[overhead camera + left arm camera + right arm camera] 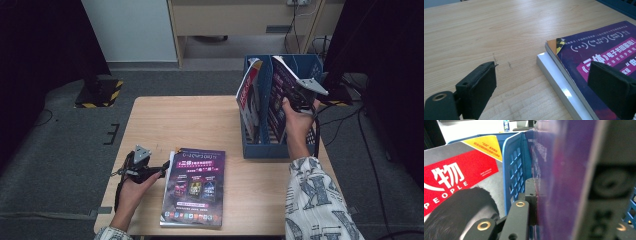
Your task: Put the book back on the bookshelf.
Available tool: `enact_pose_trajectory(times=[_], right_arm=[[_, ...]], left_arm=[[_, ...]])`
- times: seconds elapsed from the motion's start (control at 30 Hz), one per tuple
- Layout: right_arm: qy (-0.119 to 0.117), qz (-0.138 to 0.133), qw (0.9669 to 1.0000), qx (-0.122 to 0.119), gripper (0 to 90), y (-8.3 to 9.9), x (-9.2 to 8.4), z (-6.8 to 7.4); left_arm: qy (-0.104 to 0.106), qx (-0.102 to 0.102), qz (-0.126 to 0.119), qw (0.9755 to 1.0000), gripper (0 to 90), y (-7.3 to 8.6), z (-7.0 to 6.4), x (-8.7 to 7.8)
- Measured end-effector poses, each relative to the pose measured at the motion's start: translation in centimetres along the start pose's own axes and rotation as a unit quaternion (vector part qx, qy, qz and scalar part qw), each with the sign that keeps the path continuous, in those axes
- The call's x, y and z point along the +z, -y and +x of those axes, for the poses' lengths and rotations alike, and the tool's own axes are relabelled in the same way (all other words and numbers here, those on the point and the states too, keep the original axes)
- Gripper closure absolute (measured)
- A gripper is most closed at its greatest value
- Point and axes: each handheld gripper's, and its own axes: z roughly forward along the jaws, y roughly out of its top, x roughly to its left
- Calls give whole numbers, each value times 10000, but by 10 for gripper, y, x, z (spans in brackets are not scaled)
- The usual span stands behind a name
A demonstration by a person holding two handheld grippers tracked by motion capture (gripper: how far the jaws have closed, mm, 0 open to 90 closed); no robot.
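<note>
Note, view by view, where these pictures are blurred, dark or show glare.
High view: dim, its edges nearly black. Left gripper view: sharp, with glare on the stack's white edge. Right gripper view: the purple magazine held close is blurred; the red magazine reads clearly.

Left of the right gripper's jaws, a red-banded magazine (461, 185) standing in the blue file rack (515, 167) reads "PEOPLE" in white under the large character "物". The purple book (599, 52) lying just right of the left gripper's jaws carries white Chinese lettering on a pink band, including "三体" and "电子书回家啦"; its smaller print is too fine to read.
</note>
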Motion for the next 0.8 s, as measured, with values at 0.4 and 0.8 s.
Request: enact_pose_trajectory(times=[0.4,0.8], right_arm=[[171,-130,9998,-15,828,2,5,2],[223,-155,9996,77,827,20,9,5]], left_arm=[[18,21,14,10000,83,0,0,2],[29,56,21,10000,84,0,-1,3]])
